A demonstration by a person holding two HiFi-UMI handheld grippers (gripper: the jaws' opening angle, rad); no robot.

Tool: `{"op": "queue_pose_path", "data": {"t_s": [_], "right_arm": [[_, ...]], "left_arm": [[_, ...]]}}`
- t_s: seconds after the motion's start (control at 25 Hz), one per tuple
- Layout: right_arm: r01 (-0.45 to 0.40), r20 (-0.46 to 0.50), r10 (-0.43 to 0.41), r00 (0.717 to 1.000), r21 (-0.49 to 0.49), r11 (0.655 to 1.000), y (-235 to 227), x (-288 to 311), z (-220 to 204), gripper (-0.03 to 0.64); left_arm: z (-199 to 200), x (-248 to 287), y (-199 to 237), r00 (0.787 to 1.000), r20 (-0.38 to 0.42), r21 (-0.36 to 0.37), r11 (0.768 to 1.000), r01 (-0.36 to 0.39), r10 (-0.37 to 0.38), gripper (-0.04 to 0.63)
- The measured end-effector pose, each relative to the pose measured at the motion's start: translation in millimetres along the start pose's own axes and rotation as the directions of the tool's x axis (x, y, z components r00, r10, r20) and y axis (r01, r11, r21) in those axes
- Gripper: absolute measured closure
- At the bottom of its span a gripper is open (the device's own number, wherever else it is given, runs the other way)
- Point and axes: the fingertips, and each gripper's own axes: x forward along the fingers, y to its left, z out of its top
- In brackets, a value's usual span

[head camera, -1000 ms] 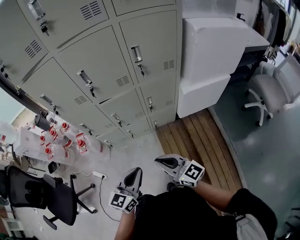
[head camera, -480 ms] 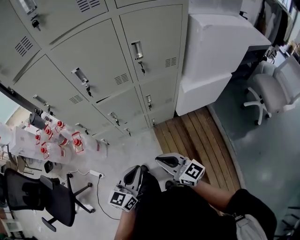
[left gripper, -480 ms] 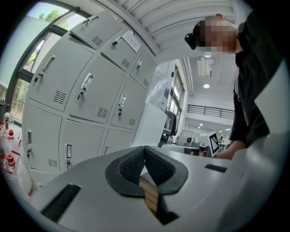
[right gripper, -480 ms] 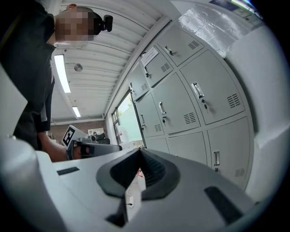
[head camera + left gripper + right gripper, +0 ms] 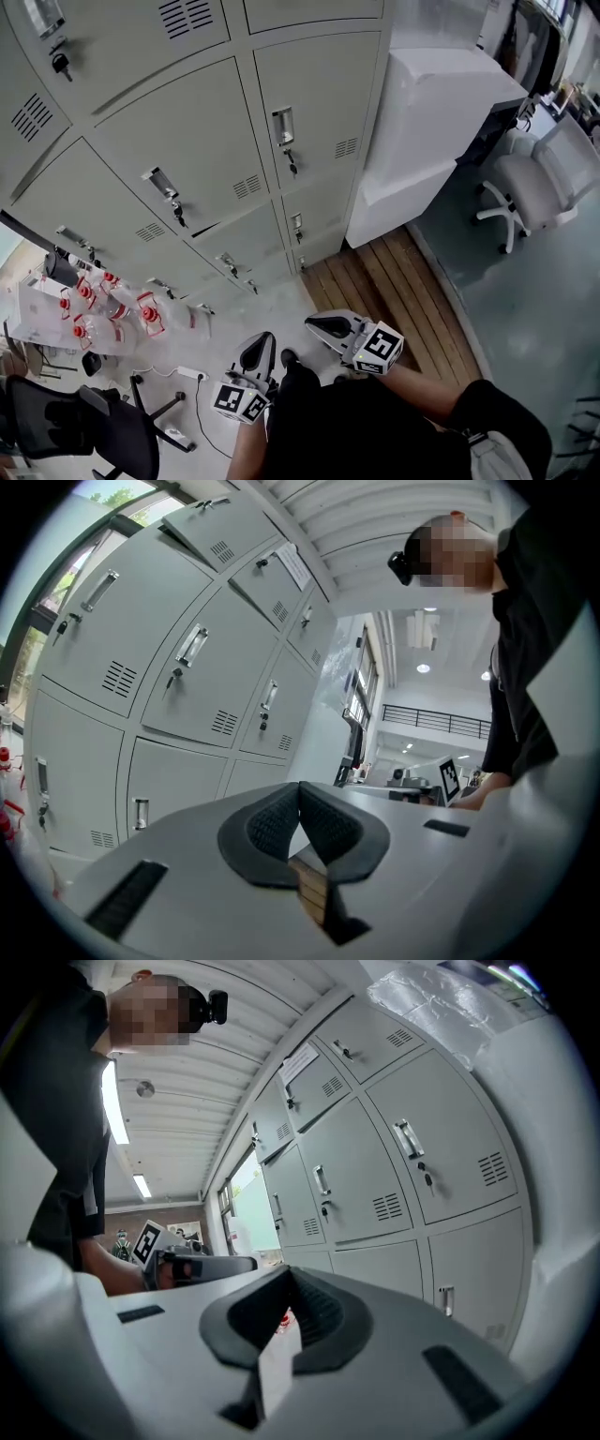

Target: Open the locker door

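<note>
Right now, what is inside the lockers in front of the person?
No contents show: the grey locker doors cover every compartment in view. Only their handles, hanging keys and vent slots are visible.

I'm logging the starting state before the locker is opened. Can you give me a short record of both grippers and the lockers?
left gripper: jaws together, nothing between them
right gripper: jaws together, nothing between them
lockers: grey metal bank ahead of the person
locker door: shut, with a handle and a key hanging below it
contact: neither gripper touches any door
task state: not yet begun
</note>
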Motion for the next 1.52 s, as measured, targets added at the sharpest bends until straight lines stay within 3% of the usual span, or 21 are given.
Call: {"op": "queue_pose_path", "data": {"t_s": [0.64, 0.96, 1.32, 1.52], "right_arm": [[0.145, -0.030, -0.145, 0.989, 0.006, 0.989, -28.7, 104.4, 4.2, 0.605], [0.174, -0.061, -0.174, 0.983, -0.008, 0.985, -38.4, 118.5, 2.8, 0.606], [0.227, -0.017, -0.227, 0.974, -0.016, 0.974, -87.6, 108.2, 18.4, 0.604], [0.254, -0.056, -0.251, 0.966, 0.054, 0.966, -131.6, 97.8, 11.4, 0.604]], "left_arm": [[23.7, 27.5, 99.6, 0.983, -0.036, -0.037, 0.984, 0.176, -0.177, 0.581], [21.0, 27.9, 118.8, 0.983, -0.018, -0.093, 0.979, 0.180, -0.183, 0.581], [26.4, 61.9, 121.8, 0.977, -0.037, -0.069, 0.976, 0.206, -0.209, 0.581], [43.1, 81.5, 123.8, 0.982, -0.049, -0.037, 0.983, 0.180, -0.182, 0.581]]}}
